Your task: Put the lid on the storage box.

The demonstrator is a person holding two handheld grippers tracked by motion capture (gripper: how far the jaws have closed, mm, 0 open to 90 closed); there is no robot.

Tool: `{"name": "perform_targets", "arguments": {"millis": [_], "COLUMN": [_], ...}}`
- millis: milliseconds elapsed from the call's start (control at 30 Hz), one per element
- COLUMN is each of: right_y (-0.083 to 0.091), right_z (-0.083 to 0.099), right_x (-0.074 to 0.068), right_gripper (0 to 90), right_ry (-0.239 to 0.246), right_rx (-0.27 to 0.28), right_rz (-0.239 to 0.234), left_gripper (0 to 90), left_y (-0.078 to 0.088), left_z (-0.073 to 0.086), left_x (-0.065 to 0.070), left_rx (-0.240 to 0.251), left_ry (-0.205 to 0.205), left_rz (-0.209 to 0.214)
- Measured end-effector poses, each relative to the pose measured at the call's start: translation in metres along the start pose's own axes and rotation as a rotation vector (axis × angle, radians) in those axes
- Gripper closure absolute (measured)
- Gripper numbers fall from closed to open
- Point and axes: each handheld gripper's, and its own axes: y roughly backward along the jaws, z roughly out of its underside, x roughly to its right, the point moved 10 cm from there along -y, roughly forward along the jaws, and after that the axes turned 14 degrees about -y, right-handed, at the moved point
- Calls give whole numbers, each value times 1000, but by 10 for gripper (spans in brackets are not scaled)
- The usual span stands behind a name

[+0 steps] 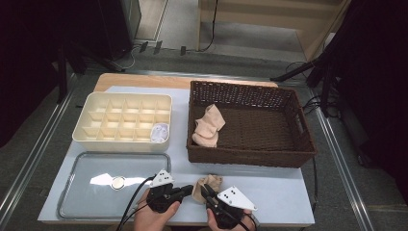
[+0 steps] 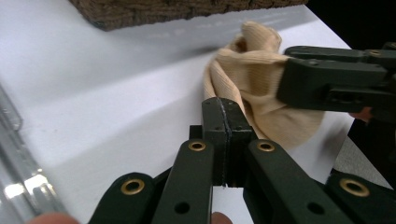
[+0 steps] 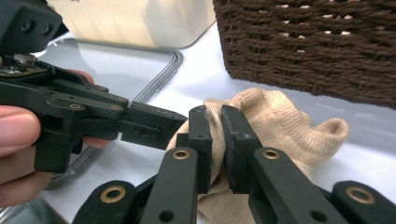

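The beige sock [image 1: 208, 185] lay bunched on the white bench [image 1: 279, 192] near its front edge, just in front of the brown wicker basket [image 1: 250, 156] and between the two grippers. It looked light, limp and ribbed: a soft knit that would sag and fold wherever it was unsupported, not fragile, and grippy enough not to slide off rubber pads. A pinch on a doubled fold or at the cuff would have served better than a hold on a single loose layer, which would likely stretch.

The right gripper [image 3: 216, 122] had its jaws nearly pressed together, pinching a fold of the sock, with cloth bulging on either side of the pads. The left gripper [image 2: 225, 112] was pressed fully together at the sock's near edge; whether any fabric was caught in it I could not tell, since its jaws hid the contact.

The sock was crumpled, so its long axis was only loosely readable: in the right gripper view it seemed to run across the bench roughly parallel to the basket's front wall, one rounded end trailing to that view's right.

A second pair of beige socks [image 1: 208, 126] rested inside the basket.
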Motion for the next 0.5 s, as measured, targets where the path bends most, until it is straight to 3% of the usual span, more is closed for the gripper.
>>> {"name": "perform_targets", "arguments": {"millis": [133,233,267,300,333,367,500], "right_y": [-6,-9,-9,-4,-4,3,22], "right_z": [3,8,8,4,4,-3,-17], "right_x": [-2,-6,-6,-7,-7,-7,3], "right_gripper": [818,645,645,564,564,512,491], "right_ry": [6,6,6,-3,-3,-14,-35], "right_rx": [-11,-32,-32,-9,-9,24,86], "right_rz": [-6,-53,-53,-65,-65,-79,-75], "left_gripper": [900,900,900,900,900,900,900], "left_y": [0,3,5,9,9,13,18], "left_z": [0,-1,-2,-3,-3,-5,-8], "left_x": [0,-4,-5,-9,-9,-10,-11], "left_rx": [-2,10,14,26,26,37,55], "left_ry": [3,10,14,18,18,23,28], "left_rz": [6,1,-1,-6,-6,-8,-5]}}
